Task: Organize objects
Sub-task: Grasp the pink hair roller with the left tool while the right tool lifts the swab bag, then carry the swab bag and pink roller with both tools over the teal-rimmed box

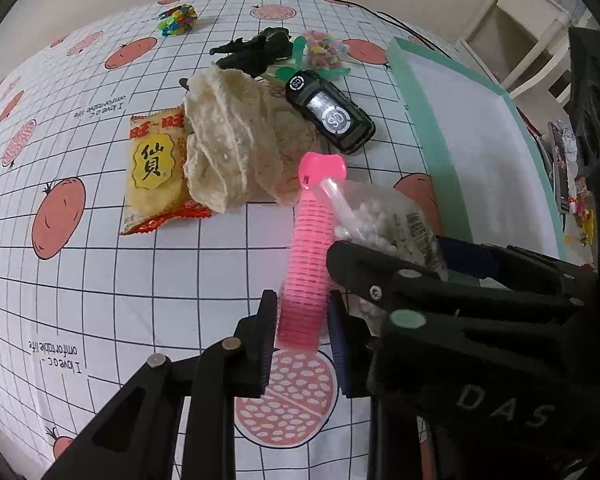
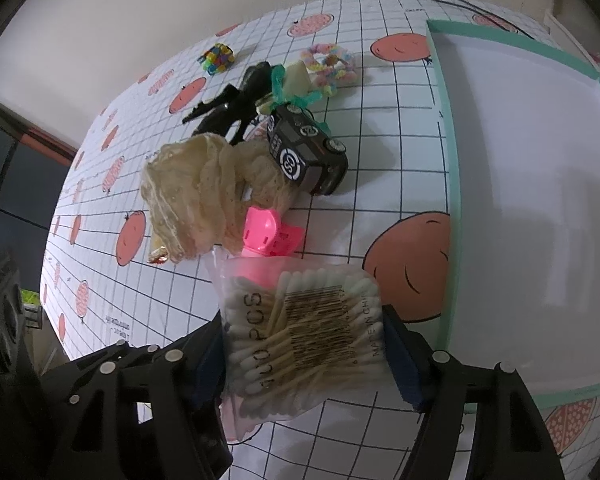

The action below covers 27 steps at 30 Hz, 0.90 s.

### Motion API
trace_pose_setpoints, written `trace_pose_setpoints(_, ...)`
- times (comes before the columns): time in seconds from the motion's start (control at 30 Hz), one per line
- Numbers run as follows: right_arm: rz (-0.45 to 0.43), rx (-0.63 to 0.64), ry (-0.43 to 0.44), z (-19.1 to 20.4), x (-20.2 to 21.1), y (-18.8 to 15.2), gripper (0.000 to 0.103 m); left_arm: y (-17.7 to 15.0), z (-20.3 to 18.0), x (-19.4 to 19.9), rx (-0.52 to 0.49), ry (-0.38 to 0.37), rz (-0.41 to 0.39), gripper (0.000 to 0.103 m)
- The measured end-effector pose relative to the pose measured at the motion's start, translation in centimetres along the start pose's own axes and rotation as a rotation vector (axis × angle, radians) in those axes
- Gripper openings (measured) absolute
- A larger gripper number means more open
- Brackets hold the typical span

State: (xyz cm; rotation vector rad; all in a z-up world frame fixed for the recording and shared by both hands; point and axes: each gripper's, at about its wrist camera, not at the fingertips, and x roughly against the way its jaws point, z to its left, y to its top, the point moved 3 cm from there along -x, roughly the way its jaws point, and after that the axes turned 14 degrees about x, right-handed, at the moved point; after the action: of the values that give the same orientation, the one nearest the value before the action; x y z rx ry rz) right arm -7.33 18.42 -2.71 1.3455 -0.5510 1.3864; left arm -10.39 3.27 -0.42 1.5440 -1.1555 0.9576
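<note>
Pink ribbed plastic, a long tube-shaped toy (image 1: 306, 256) with a flared head, is lying on the tomato-printed grid cloth covering the desk (image 1: 100, 280), and the left gripper (image 1: 302, 332) is closing its jaws together on the tube's near end, one pad against each flank. The tube's long axis is running from the jaws away toward the far clutter, so the grip is sitting across its width, with most of its length and the head reaching beyond the pads. Just to the right, the right gripper (image 2: 304, 354) is straddling a clear plastic bag of wooden cotton swabs (image 2: 300, 328); its jaws are standing wide, pressing on the bag's two sides, and the bag is lying partly over the pink tube. The teal-rimmed white tray (image 2: 444, 216) is waiting at the right, nearer to the right gripper than to the left, so I judge the swab bag needs only a short carry rightward over the tray's rim, while the pink toy, its head still near the cream lace cloth (image 1: 236, 140), must cross that same path.
</note>
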Motion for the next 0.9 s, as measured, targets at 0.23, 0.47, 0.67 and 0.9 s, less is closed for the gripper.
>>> trace_pose_setpoints(0.23,-0.063,-0.007,0.020,0.3,1.9,0.3,0.074,0.5,-0.3,1.0,-0.012,0.008,-0.035,0.025)
trace_pose_setpoints(0.47,-0.140,0.005,0.045,0.4,4.0,0.1,0.074,-0.1,-0.7,2.7,-0.011,-0.007,-0.079,0.025)
trace_pose_setpoints(0.67,-0.194,0.011,0.045,-0.5,3.6,2.4,0.074,0.7,-0.6,3.0,-0.013,-0.009,-0.104,0.025)
trace_pose_setpoints(0.9,-0.266,0.009,0.072,-0.6,5.3,2.7,0.074,1.4,-0.8,4.1,-0.010,-0.022,-0.150,0.025)
